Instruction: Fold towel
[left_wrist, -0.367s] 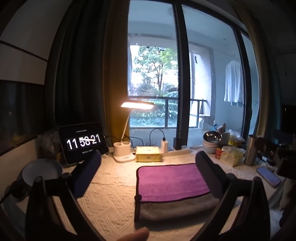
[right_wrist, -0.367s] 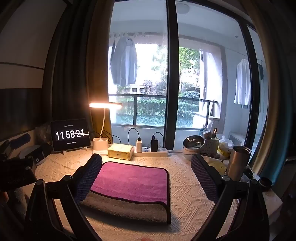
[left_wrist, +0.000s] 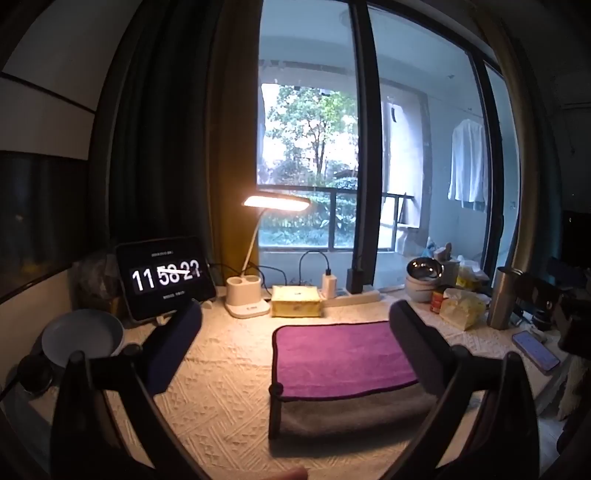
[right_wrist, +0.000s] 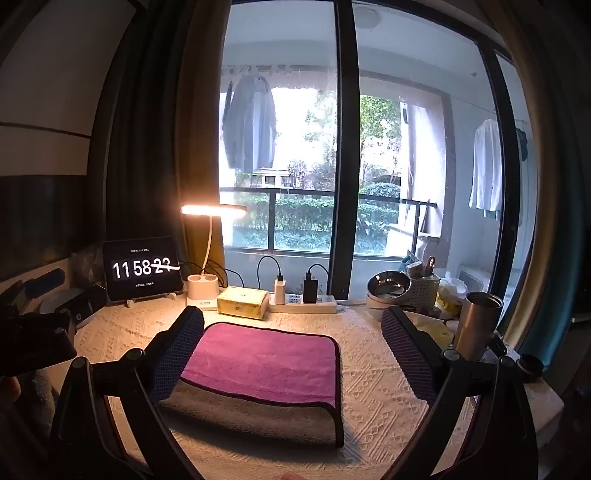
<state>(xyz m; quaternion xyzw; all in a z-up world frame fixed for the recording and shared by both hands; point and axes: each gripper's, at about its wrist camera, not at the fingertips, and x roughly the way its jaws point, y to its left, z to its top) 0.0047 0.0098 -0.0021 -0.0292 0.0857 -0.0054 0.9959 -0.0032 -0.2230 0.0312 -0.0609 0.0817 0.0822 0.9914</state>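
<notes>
A towel (left_wrist: 343, 363), purple on top and grey underneath, lies folded flat on the white textured tablecloth (left_wrist: 221, 384). It also shows in the right wrist view (right_wrist: 266, 365). The purple layer is set back, so a grey strip shows along the near edge. My left gripper (left_wrist: 295, 332) is open and empty, held above the table to the left of the towel. My right gripper (right_wrist: 291, 332) is open and empty, held above the towel's near side. Neither touches the towel.
At the back stand a tablet clock (left_wrist: 166, 280), a lit desk lamp (left_wrist: 247, 299), a yellow box (left_wrist: 295, 301) and a power strip (right_wrist: 306, 304). A white bowl (left_wrist: 81, 338) sits left. Metal bowls (right_wrist: 388, 288), a steel tumbler (right_wrist: 476, 321) and a phone (left_wrist: 535, 349) sit right.
Both grippers stay open and almost still. The clock has ticked on. The towel has not moved.
</notes>
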